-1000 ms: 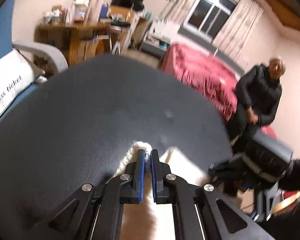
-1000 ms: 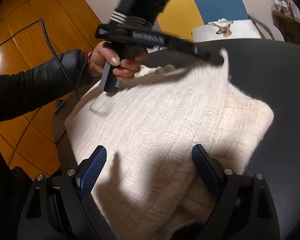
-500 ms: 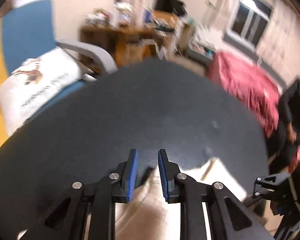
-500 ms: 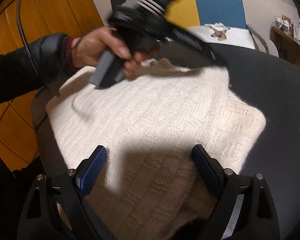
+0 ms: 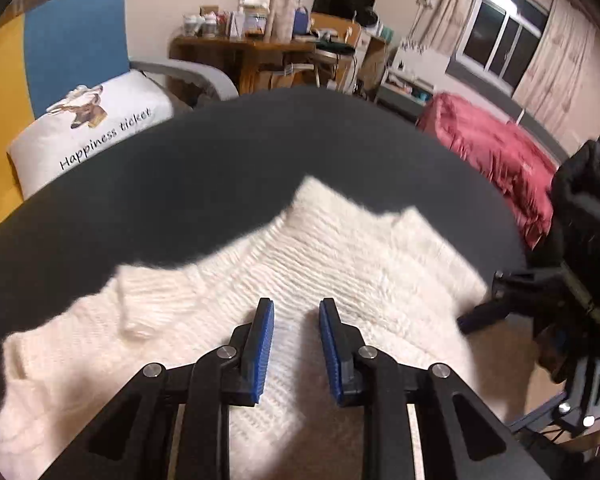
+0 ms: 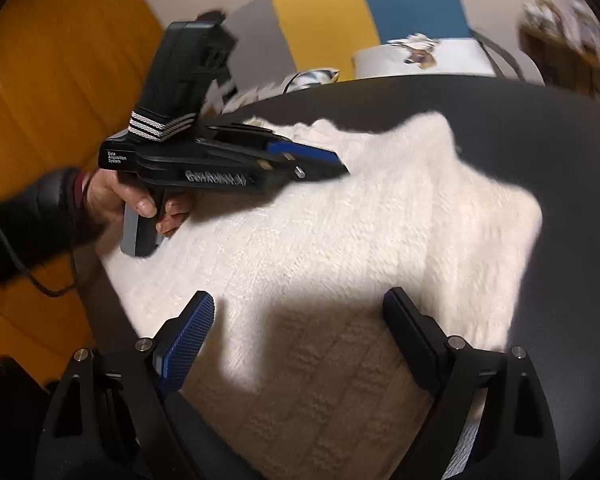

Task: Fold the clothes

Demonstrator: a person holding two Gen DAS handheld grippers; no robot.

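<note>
- While the cream-white chunky-knit sweater (image 5: 340,280) lies folded on the dark round bench (image 5: 220,168), left tool (image 5: 296,312) hovers just above it, jaws opening, nothing btwn them.
- Right tool (image 6: 300,320) w/ jaws wide apart, empty, over near edge.
- Next, prob.: grip through both layers at an edge, keep edges aligned, avoid dragging the knit.

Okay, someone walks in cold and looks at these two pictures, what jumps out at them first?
First, the cream knitted sweater, lying partly folded on the dark round table and filling the middle of both views. Next, the left gripper, held in a hand above the sweater's far side, its jaws opening with nothing between them. Behind the table, a white pillow reading "Happiness ticket" stands out.
</note>
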